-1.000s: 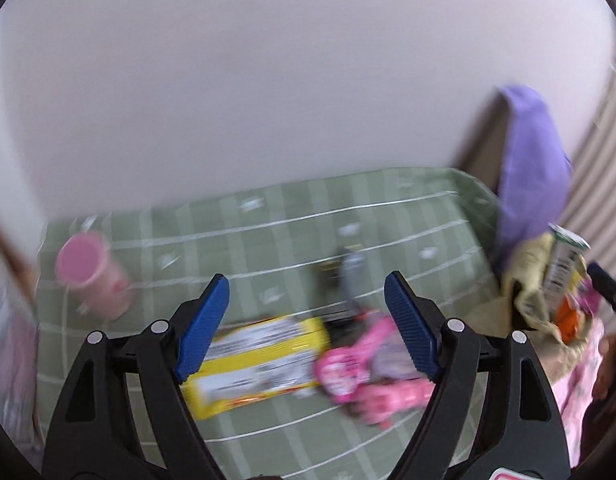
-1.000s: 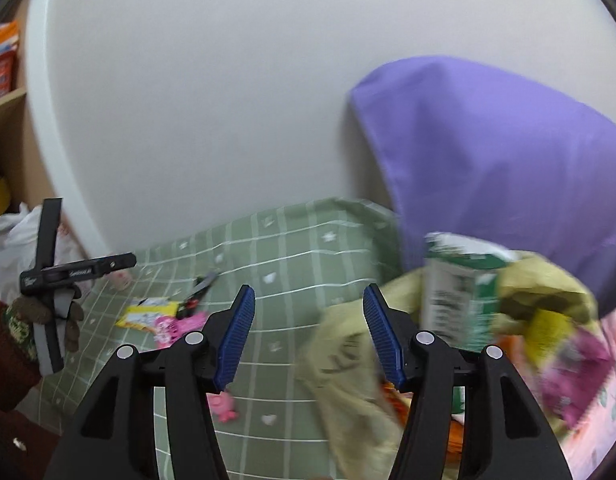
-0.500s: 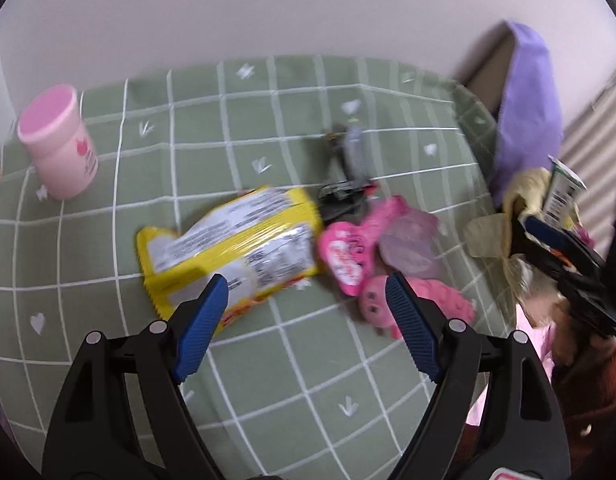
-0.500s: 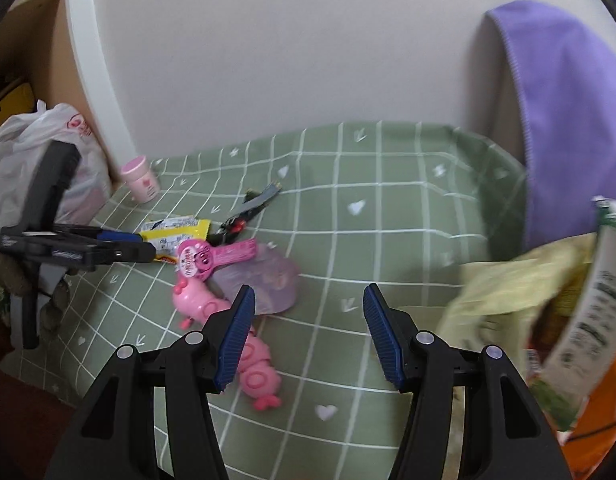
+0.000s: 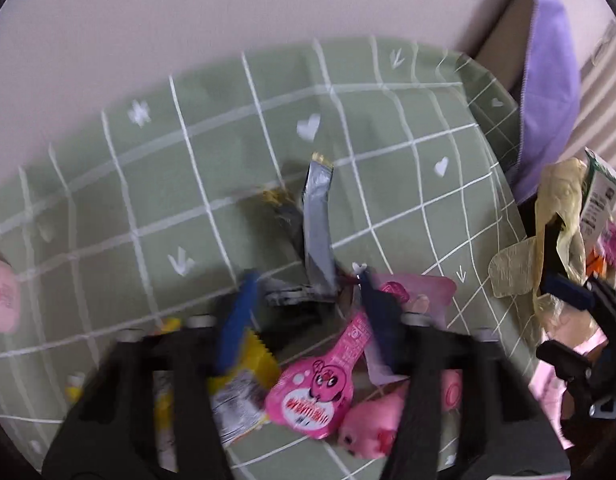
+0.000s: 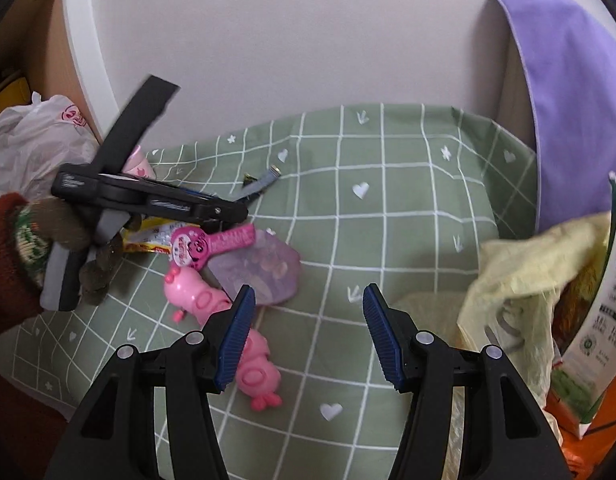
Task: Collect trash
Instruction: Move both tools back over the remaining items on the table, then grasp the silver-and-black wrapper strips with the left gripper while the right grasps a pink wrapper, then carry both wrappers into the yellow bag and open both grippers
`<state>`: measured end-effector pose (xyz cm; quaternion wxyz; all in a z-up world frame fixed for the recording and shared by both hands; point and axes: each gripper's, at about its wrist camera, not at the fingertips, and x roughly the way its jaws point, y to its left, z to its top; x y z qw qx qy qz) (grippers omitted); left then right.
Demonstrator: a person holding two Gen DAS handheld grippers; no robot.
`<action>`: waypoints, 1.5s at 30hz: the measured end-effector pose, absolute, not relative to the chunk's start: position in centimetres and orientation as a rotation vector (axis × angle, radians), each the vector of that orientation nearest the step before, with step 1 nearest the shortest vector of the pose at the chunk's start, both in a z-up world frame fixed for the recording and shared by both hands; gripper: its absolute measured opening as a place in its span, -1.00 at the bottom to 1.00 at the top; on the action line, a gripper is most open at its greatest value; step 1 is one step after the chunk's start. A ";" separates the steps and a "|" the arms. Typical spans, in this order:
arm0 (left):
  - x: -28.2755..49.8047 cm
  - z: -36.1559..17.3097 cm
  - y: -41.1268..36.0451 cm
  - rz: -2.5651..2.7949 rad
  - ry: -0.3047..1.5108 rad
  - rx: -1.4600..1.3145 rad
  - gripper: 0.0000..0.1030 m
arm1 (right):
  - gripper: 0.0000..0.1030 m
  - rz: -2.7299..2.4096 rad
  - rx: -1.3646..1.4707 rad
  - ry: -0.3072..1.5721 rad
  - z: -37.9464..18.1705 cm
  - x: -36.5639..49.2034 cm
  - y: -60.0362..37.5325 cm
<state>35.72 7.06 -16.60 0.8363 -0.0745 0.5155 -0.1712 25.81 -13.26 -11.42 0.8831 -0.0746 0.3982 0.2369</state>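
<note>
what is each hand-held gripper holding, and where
Right hand-held gripper: nothing, jaws open. Left hand-held gripper has just been closing on the silver wrapper, near end; grip cannot be told.

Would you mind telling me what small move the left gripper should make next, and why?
Probably finish closing: the left gripper has just been closing its fingers, and the lower end of the silver wrapper lies between them, apparently not yet pinched.

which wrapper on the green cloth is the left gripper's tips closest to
The dark silver wrapper, lying just ahead of the left gripper; the yellow wrapper and pink wrapper lie farther back.
</note>
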 end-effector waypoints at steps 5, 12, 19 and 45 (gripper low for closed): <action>33.1 -13.6 8.5 -0.364 1.000 -0.265 -0.32 | 0.02 0.581 -0.086 0.880 -12.9 27.4 -13.3; 28.0 -8.2 13.3 -0.303 0.855 -0.434 -0.32 | -0.10 0.644 -0.089 0.917 -15.8 31.8 -9.9; 25.1 -6.3 16.1 -0.247 0.809 -0.453 -0.29 | -0.85 0.702 -0.108 0.989 -17.3 32.6 -7.7; 26.8 2.2 9.4 -0.551 0.648 -0.345 -0.29 | -0.92 0.369 -0.053 0.593 -1.0 24.0 -16.6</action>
